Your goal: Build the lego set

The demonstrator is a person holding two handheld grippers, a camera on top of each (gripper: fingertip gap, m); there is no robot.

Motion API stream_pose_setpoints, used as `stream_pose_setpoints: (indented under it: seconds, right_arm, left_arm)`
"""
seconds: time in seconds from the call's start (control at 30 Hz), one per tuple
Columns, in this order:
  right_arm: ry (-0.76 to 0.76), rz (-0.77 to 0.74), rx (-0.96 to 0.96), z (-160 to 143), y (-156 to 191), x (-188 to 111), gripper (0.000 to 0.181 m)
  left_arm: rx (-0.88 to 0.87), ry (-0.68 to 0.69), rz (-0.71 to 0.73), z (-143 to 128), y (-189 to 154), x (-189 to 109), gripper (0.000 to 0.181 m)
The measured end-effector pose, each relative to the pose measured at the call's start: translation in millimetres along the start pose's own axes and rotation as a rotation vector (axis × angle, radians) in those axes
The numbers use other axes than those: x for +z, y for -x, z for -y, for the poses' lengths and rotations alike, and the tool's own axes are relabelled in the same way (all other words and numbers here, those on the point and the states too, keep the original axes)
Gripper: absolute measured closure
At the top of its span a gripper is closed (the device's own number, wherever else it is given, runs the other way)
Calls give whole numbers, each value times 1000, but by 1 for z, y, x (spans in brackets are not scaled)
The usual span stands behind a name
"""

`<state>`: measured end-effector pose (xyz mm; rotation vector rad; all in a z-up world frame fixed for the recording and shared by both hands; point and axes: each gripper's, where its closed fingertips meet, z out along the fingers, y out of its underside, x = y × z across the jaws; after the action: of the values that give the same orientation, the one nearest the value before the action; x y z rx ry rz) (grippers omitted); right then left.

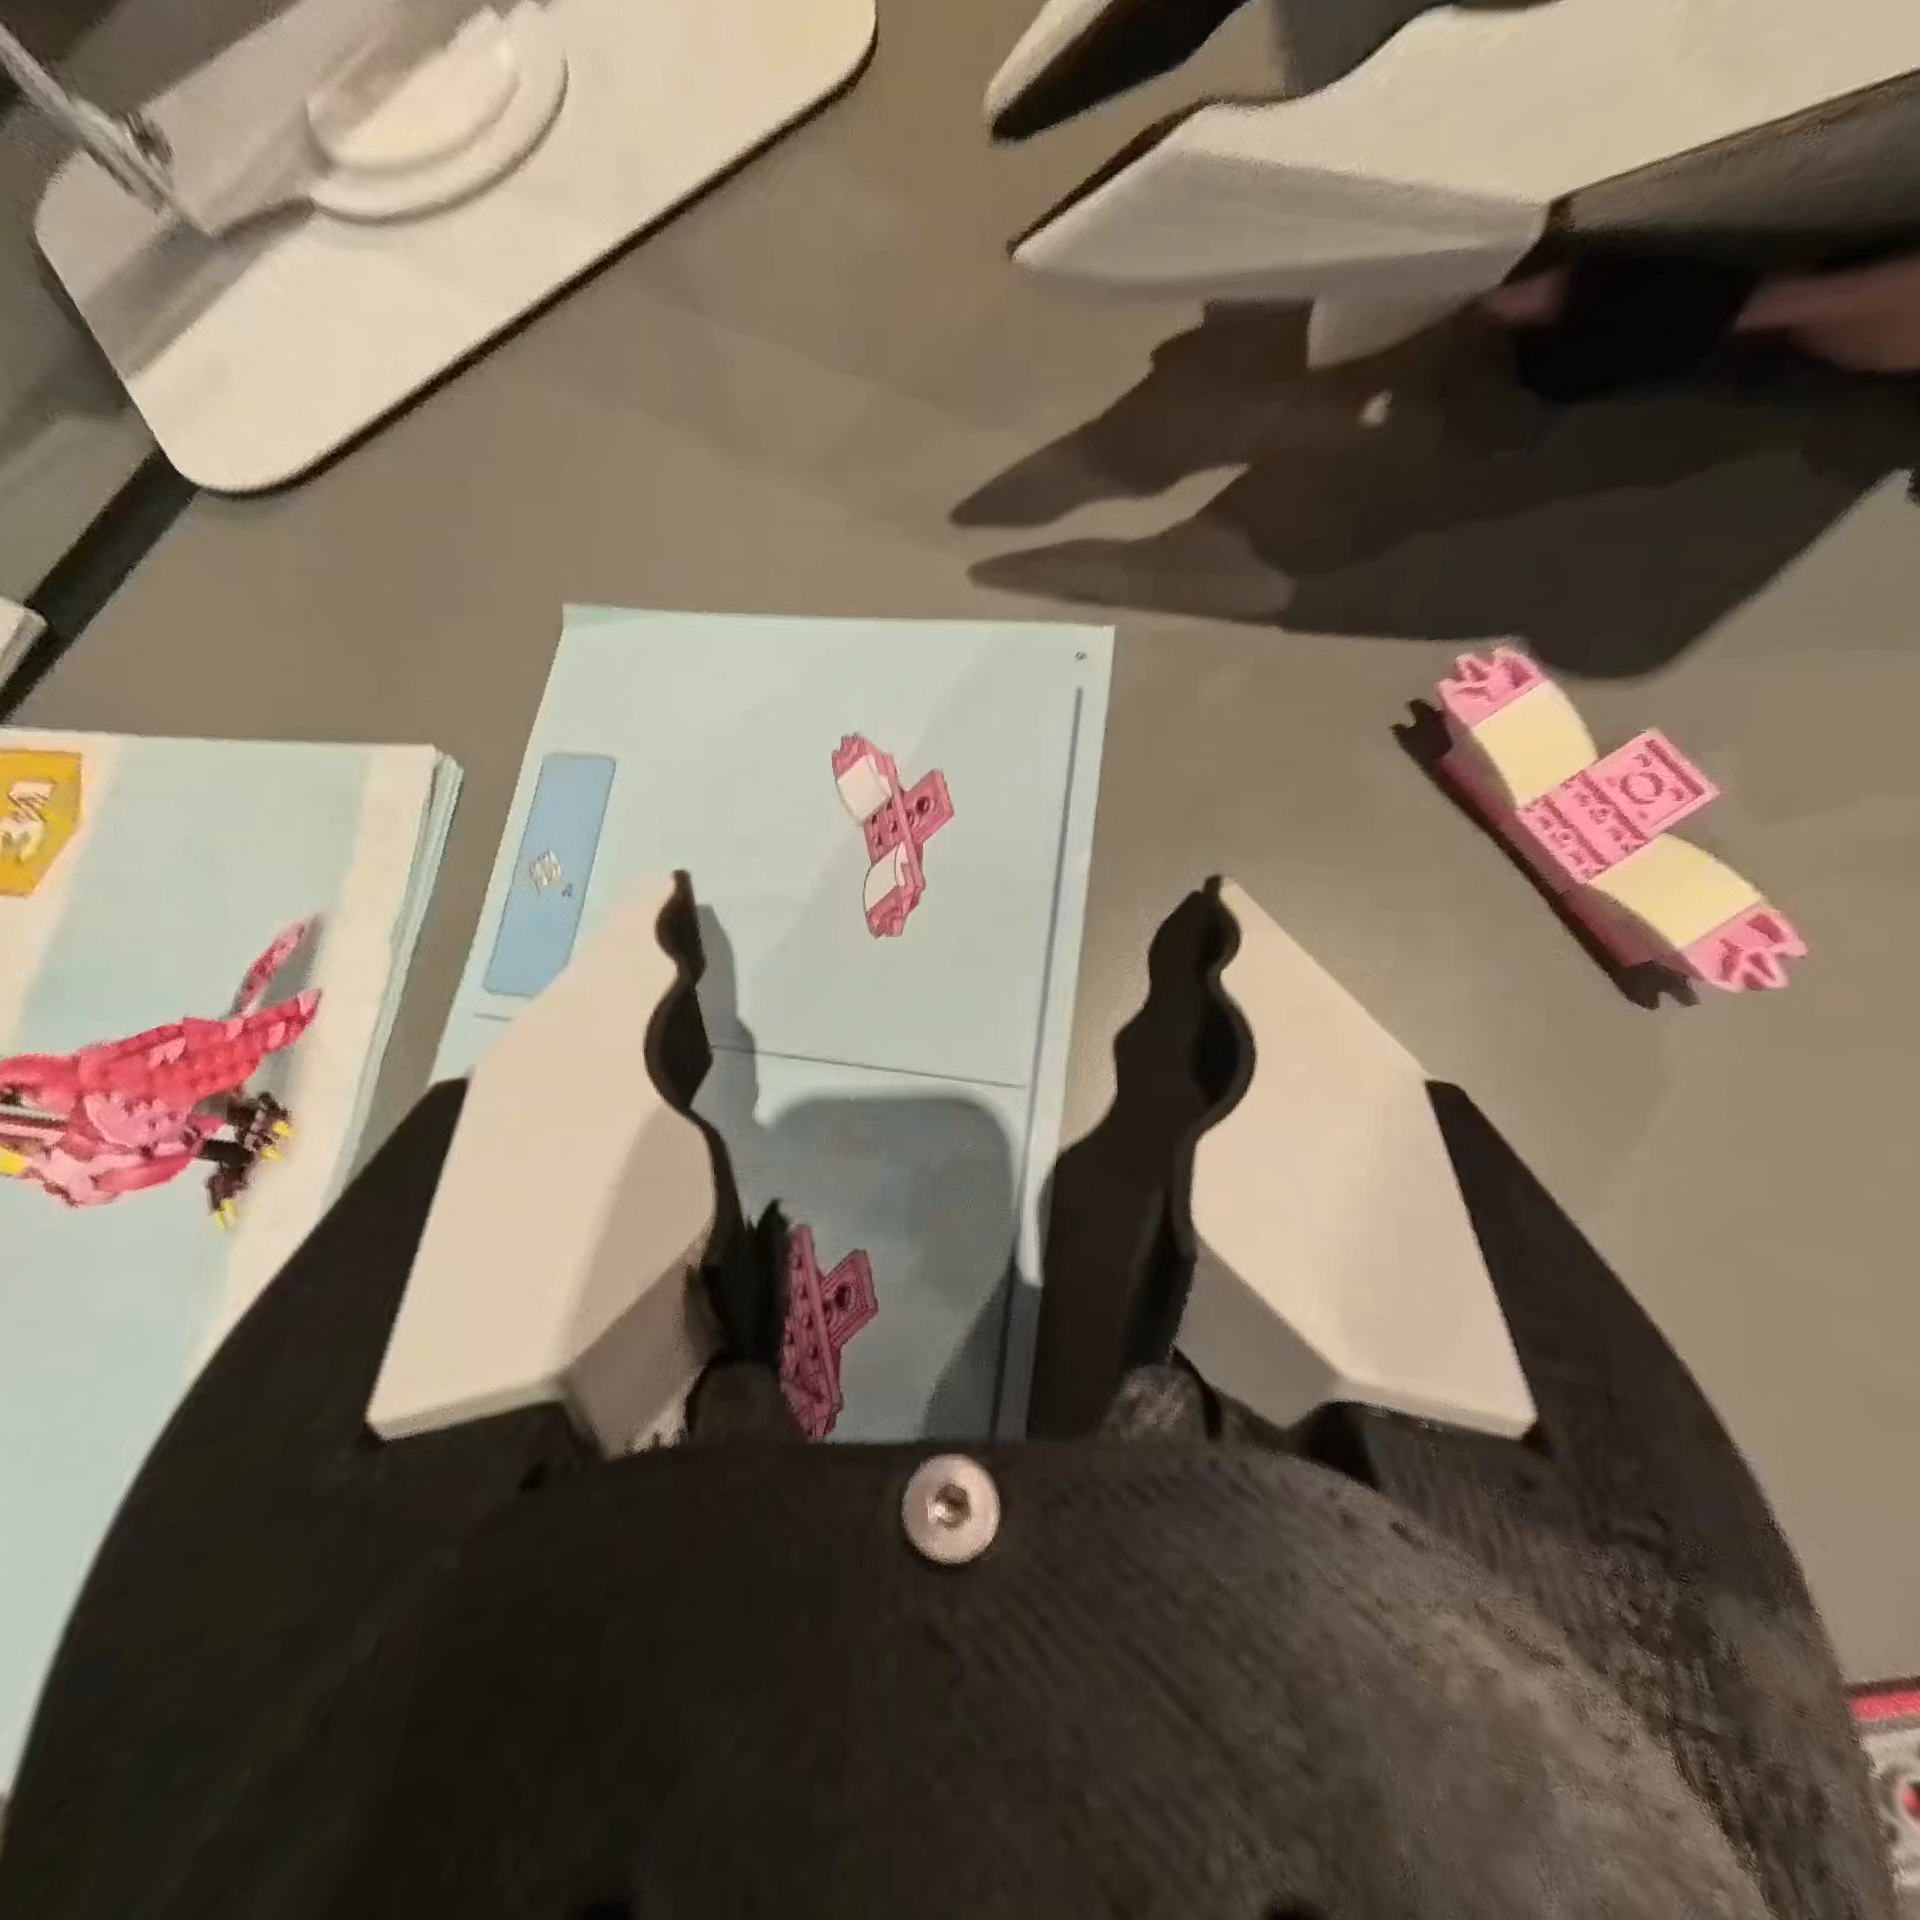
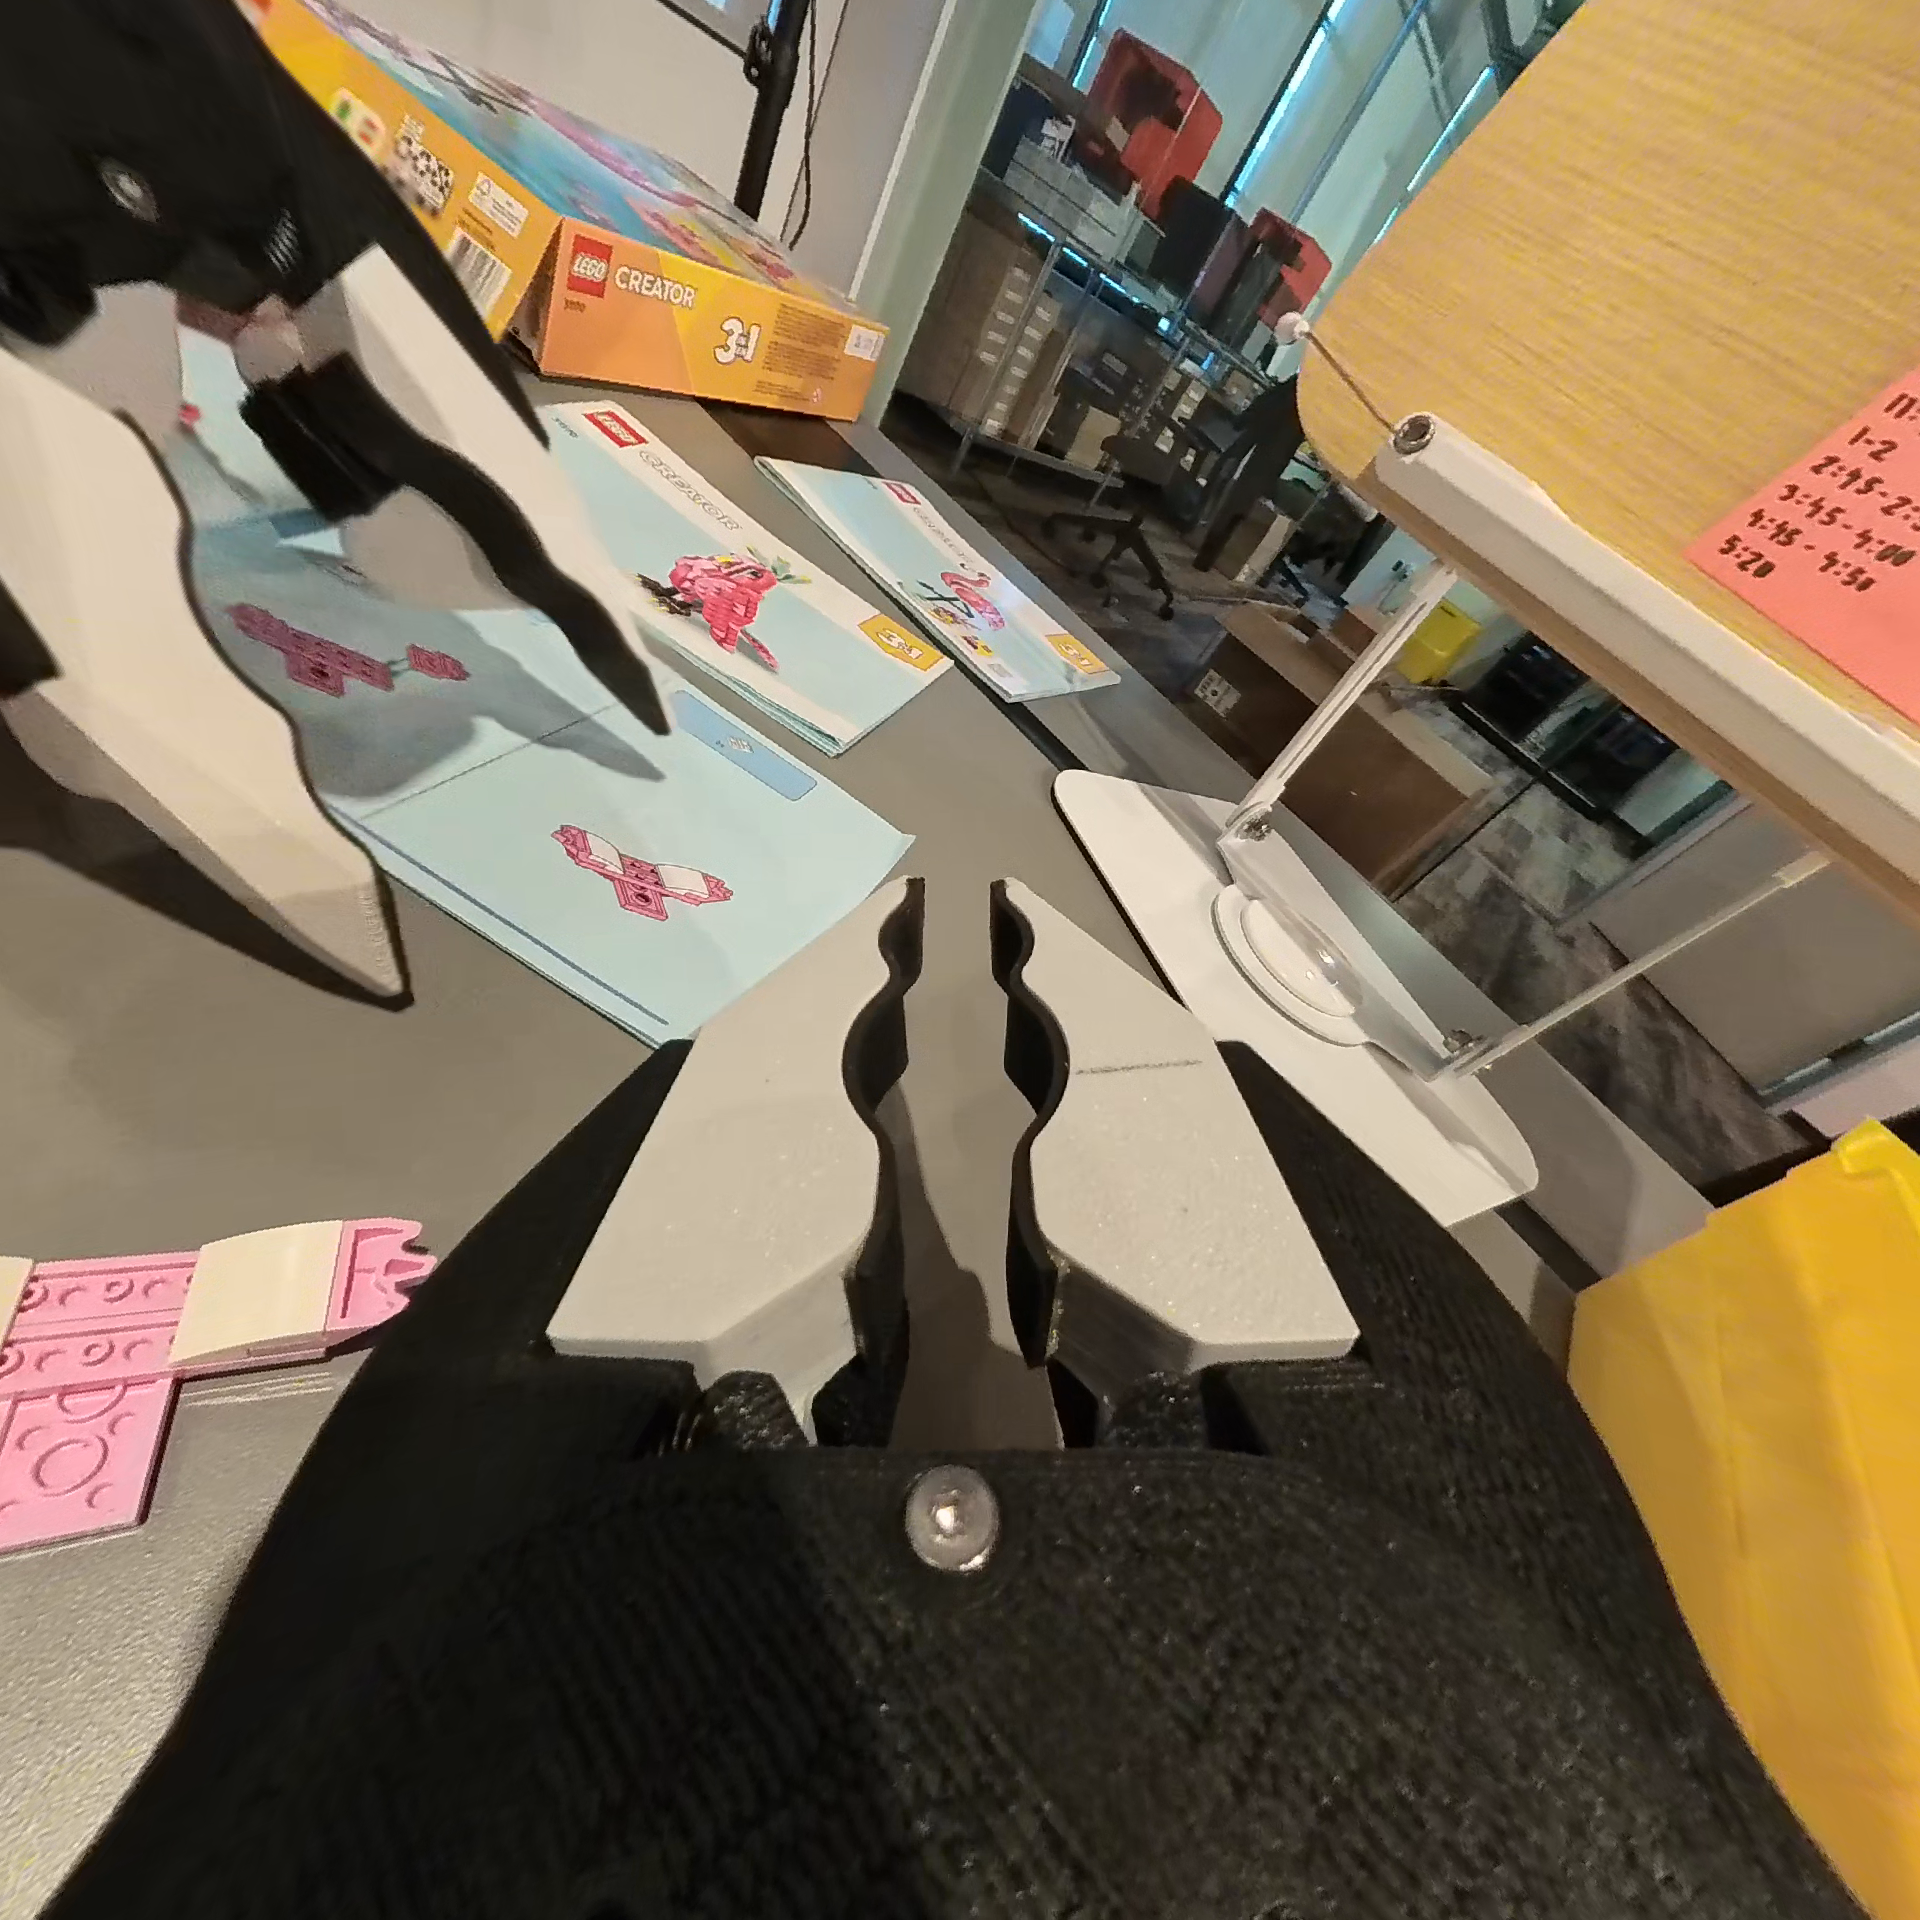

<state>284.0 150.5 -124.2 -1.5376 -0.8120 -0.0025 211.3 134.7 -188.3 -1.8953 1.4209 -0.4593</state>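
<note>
A pink and white lego assembly [image 1: 1621, 831] lies flat on the grey table [image 1: 1247, 1039], to the right of the open instruction page [image 1: 831, 831]. My left gripper [image 1: 945, 883] is wide open and empty, hovering above that page. It also shows in the right wrist view [image 2: 520, 852], up at the left. My right gripper [image 2: 956, 888] is empty, its jaws a narrow gap apart, low over the table. The assembly [image 2: 156, 1340] lies just left of it. The right gripper shows blurred at the top right of the left wrist view [image 1: 1247, 229].
Two closed booklets [image 2: 769, 582] [image 2: 956, 582] and the orange lego box [image 2: 707, 312] lie beyond the page. A white lamp base [image 2: 1299, 987] stands right of the page. A yellow object [image 2: 1745, 1455] sits at the right edge. A wooden board [image 2: 1662, 312] hangs overhead. Across from one pair of fingers to the other is roughly 10 cm.
</note>
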Motion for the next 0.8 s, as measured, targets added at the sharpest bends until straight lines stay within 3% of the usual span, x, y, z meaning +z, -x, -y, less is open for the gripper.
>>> stream_pose_setpoints:
  seconds: [0.07,0.1,0.17,0.5,0.8]
  right_arm:
    - [3,-2,-2,0,0,0,171]
    - [4,-3,-3,-1,0,0,171]
    - [6,-5,-4,-1,0,1,171]
    - [6,-5,-6,-1,0,1,172]
    - [-3,25,-22,0,6,1,174]
  left_arm:
    - [-44,-5,-31,-4,1,2,100]
    - [-56,-12,-61,-4,-1,2,114]
    - [-73,-22,-87,-5,-3,2,124]
    - [-114,-59,-190,-3,-11,0,144]
    - [-158,-77,-248,-1,-12,-2,149]
